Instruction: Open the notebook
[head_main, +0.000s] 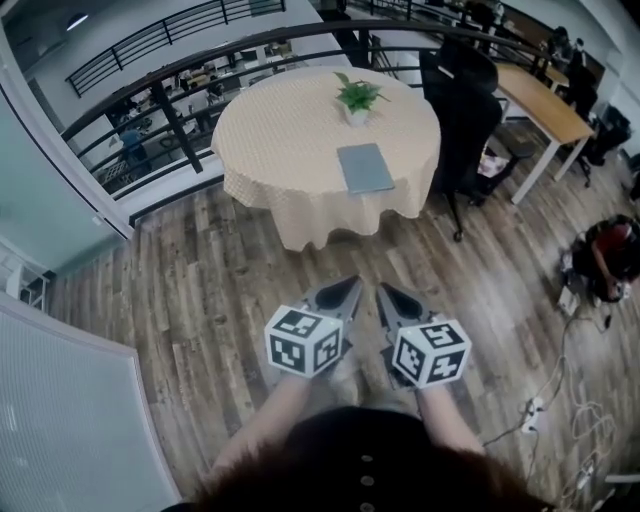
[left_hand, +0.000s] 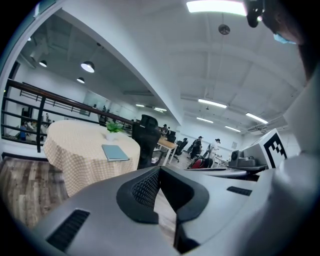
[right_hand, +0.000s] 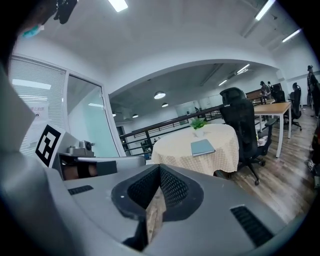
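Wood-plank floor (head_main: 200, 280), open-plan office on a mezzanine; black railing (head_main: 170, 110) curves behind the table.

Left gripper (head_main: 350, 284): held low and forward on a bare forearm (head_main: 262, 432), nose pointing a little below level toward the table. Jaws clenched tip to tip, nothing between them. Marker cube (head_main: 304, 340) sits at its rear.

Right gripper (head_main: 386, 291): just beside the left one and parallel to it, same forward, slightly downward pose. Jaws clenched, empty. Marker cube (head_main: 432, 352) at its rear.

Notebook (head_main: 365, 167): grey-blue cover, closed, lying flat. Well ahead of both grippers, on the near right part of the tabletop, short of the near edge.

Round table (head_main: 280, 130): cream checked cloth hanging most of the way to the floor. Straight ahead of the grippers.

Potted plant (head_main: 357, 98): small, green, upright, beyond the notebook and apart from it.

Black office chair (head_main: 465, 110): ahead and to the right of the right gripper, close against the table's right side.

Wooden desk (head_main: 540, 100): farther right, past the chair.

Frosted glass partition (head_main: 60, 420): close on the left gripper's left.

Cables and power strip (head_main: 535, 408): on the floor to the right gripper's right.

Open room: bare floor lies between the grippers and the table's near edge.
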